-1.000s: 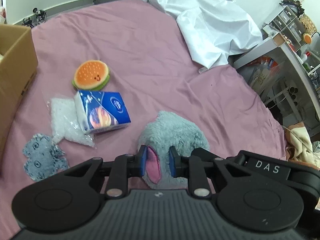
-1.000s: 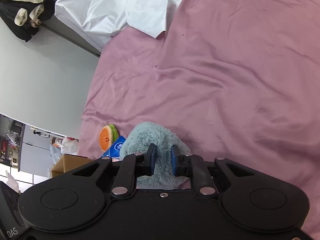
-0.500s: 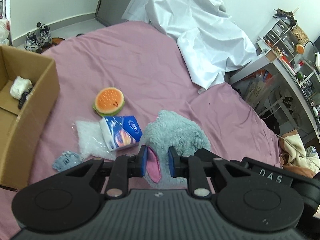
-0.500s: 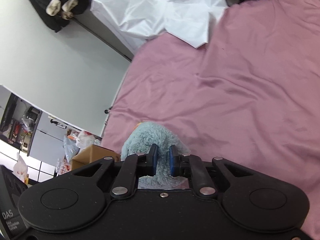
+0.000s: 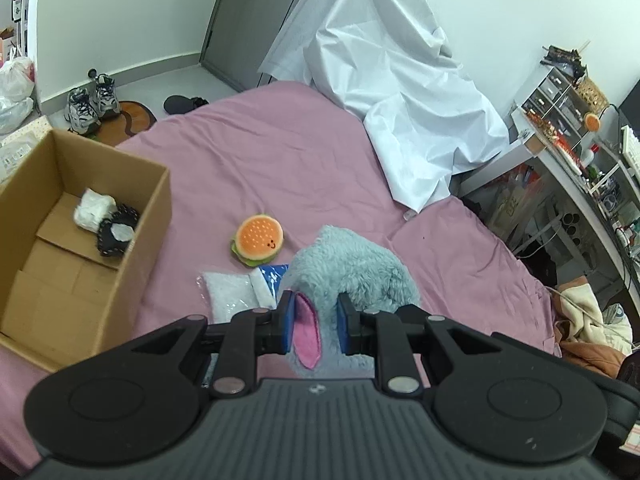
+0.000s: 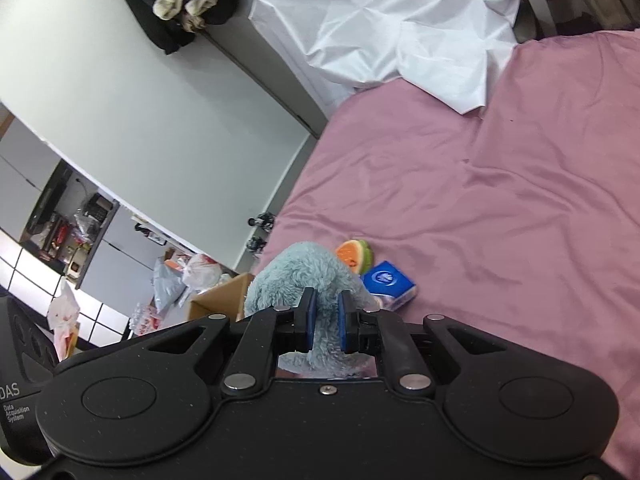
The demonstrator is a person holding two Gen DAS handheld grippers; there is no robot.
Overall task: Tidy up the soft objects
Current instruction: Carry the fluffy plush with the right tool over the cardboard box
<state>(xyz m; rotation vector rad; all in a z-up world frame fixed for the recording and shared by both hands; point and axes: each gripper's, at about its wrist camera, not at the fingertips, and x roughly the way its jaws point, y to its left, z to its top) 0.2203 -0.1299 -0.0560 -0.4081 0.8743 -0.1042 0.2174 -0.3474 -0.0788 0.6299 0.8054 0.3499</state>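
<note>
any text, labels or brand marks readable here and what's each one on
"DAS" and "Data Acquisition System": black gripper body at the lower left of the right wrist view.
Blue tissue pack: round white logo, wording too blurred to read.
Boxes and jars on the desk shelves: too small to read.

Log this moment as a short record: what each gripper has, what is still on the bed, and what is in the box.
left gripper: shut on the grey-blue plush toy, at its pink-lined ear
right gripper: shut on the same plush toy's fur
on the pink bedsheet: burger plush, blue tissue pack, clear bag of white filling
cardboard box: open, at the bed's edge, holds a white bundle and a black item
white sheet: draped over the bed's far end
</note>
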